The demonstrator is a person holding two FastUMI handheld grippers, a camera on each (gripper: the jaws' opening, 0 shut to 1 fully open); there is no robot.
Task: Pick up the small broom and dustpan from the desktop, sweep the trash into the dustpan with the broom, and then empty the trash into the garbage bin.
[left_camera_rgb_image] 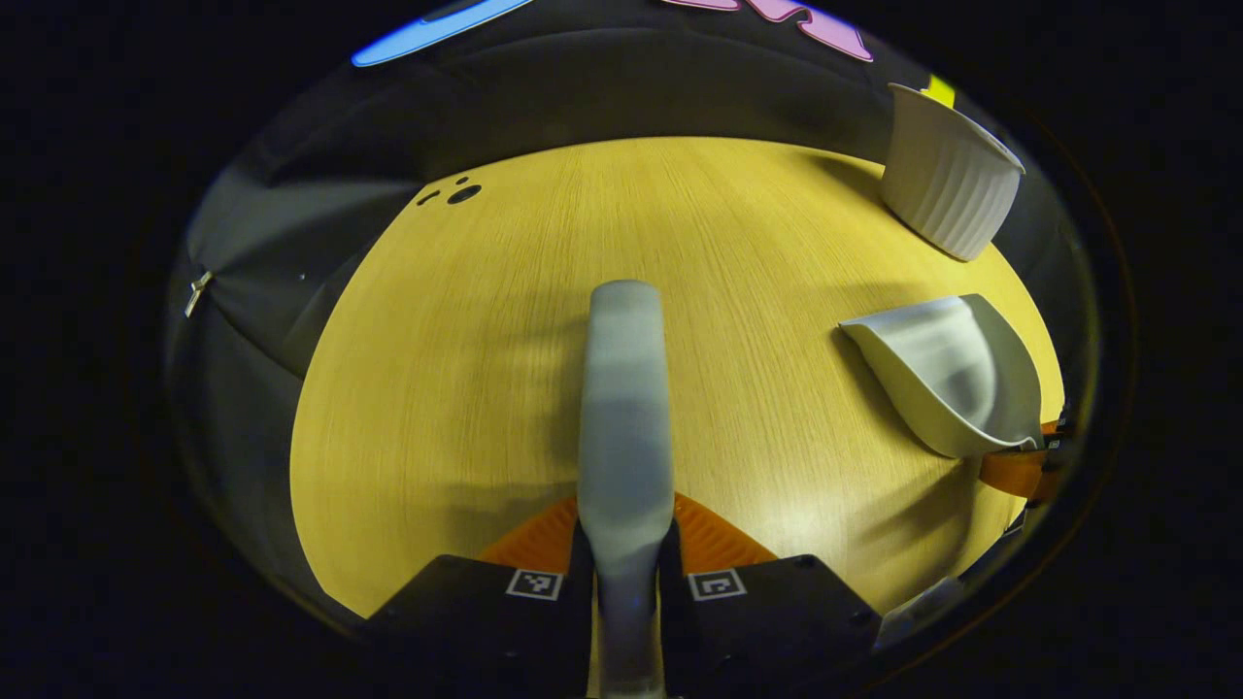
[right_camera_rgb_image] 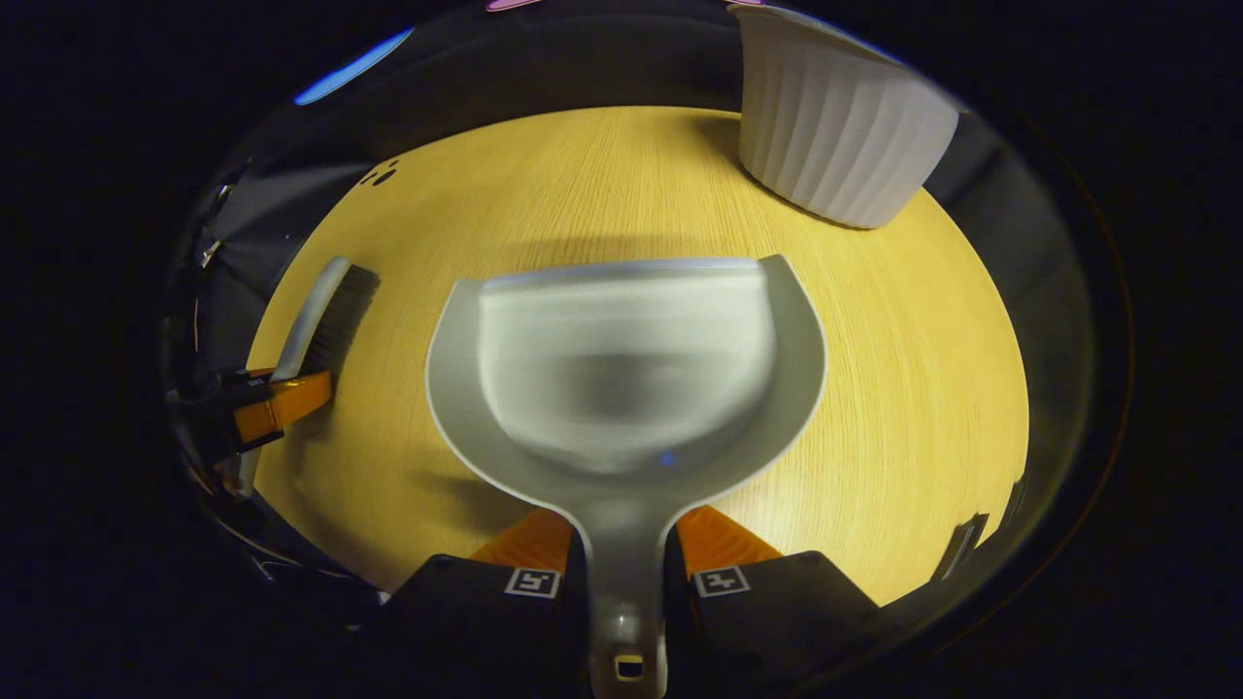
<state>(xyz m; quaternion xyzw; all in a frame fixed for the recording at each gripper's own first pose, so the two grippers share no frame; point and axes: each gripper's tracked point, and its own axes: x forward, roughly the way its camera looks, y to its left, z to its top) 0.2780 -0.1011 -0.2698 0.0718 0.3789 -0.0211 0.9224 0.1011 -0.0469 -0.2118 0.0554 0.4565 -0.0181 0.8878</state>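
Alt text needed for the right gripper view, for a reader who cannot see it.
The right gripper is shut on the handle of a grey plastic dustpan, held over a yellow wood-grain desktop. A white ribbed garbage bin stands at the far right, and at left the left gripper holds a small dark-bristled broom.

My desk [left_camera_rgb_image: 486,388] is yellow wood with fine straight grain. The dustpan [right_camera_rgb_image: 621,369] I hold is pale grey, the broom [left_camera_rgb_image: 626,408] grey-backed with dark bristles, and the garbage bin [right_camera_rgb_image: 835,126] white with vertical ribs.
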